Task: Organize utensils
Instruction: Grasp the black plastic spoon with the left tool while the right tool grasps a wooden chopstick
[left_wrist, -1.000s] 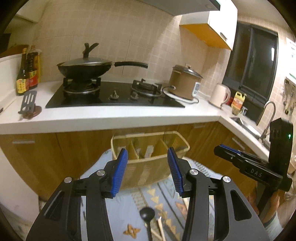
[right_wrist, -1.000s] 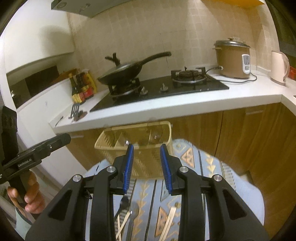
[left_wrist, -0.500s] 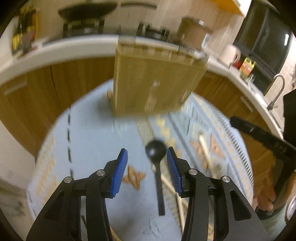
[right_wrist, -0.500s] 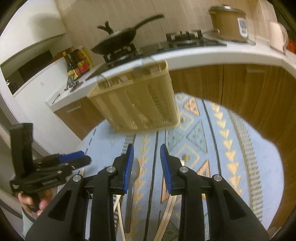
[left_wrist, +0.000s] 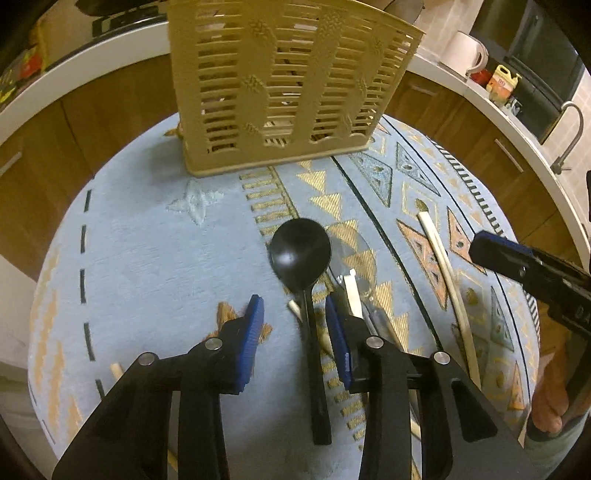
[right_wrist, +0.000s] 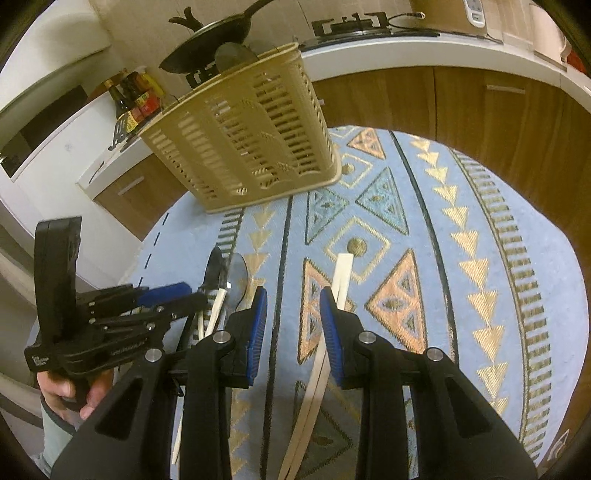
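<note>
Lettering on the left tool (right_wrist: 186, 291) stays unreadably small.

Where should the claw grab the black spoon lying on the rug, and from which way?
Probably by its thin, straight handle, just below the bowl, coming down from above. The black spoon lies flat on the rug, and its round bowl looks too wide to pinch. The left claw already straddles the handle and its jaws are closing, though the pads do not touch it yet. A chopstick lies close alongside, so pinch carefully.

Black hand-held gripper (left_wrist: 293, 314), blue pads (left_wrist: 252, 332)
</note>
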